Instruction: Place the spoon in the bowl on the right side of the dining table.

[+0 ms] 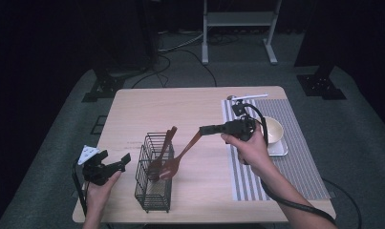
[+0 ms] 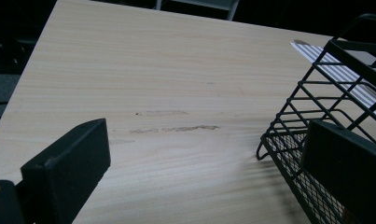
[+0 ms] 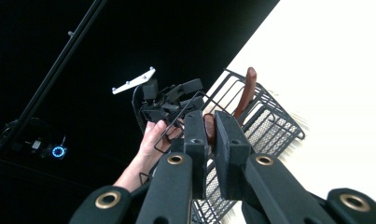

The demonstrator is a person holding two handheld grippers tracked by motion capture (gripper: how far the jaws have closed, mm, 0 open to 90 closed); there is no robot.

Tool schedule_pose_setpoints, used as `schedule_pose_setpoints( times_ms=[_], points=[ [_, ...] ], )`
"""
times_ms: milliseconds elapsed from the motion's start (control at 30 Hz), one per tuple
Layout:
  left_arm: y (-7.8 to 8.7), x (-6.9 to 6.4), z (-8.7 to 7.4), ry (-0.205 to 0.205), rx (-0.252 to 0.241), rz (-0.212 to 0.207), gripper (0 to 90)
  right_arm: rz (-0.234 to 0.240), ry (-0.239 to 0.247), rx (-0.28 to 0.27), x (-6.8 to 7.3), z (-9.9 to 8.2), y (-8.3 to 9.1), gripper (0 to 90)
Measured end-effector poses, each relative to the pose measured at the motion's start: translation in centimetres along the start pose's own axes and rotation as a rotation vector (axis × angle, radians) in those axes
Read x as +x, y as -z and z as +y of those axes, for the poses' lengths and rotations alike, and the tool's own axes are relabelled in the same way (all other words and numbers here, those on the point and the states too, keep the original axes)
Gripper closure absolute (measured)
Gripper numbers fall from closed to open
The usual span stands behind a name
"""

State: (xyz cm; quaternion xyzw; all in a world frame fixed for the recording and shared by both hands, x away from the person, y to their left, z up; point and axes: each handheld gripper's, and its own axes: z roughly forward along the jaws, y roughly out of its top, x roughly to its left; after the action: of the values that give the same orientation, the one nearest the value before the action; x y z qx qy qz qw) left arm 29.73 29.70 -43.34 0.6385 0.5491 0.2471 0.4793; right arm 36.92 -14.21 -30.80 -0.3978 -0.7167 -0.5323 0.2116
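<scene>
My right gripper (image 1: 205,130) is shut on the handle end of a brown wooden spoon (image 1: 183,151), whose head slants down to the top of a black wire basket (image 1: 154,200). In the right gripper view the brown spoon handle (image 3: 208,129) shows between the closed jaws of my right gripper (image 3: 209,119). A second brown utensil (image 1: 167,140) stands in the basket (image 3: 274,122), also seen as a brown utensil (image 3: 247,89). My left gripper (image 1: 119,162) stands open just left of the basket, nothing between its jaws. In its own view the left gripper (image 2: 209,154) faces bare tabletop, the basket (image 2: 325,93) at its right jaw.
A striped placemat (image 1: 297,167) covers the table's right side, with a cream bowl (image 1: 274,129) on a small white tray (image 1: 279,150). A metal spoon (image 1: 247,97) lies at the far edge. The light wooden table (image 1: 156,109) has bare room behind the basket.
</scene>
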Motion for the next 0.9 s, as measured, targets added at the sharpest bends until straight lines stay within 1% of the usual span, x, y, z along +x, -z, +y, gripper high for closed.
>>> schedule_pose_setpoints(
  times_ms=[333, 667, 900],
  points=[
    [0.0, 0.0, 0.0, -0.001, -0.001, 0.001, 0.2, -0.01, -0.016, -0.019, -0.5, 0.0, 1.0, 83.7],
    [0.0, 0.0, 0.0, -0.001, -0.001, 0.002, 0.3, -0.021, -0.031, -0.032, -1.3, -0.1, 1.8, 83.7],
    [0.0, 0.0, 0.0, -0.001, -0.001, 0.002, 0.2, -0.029, -0.037, -0.042, -1.5, 0.0, 2.4, 83.7]
  ],
)
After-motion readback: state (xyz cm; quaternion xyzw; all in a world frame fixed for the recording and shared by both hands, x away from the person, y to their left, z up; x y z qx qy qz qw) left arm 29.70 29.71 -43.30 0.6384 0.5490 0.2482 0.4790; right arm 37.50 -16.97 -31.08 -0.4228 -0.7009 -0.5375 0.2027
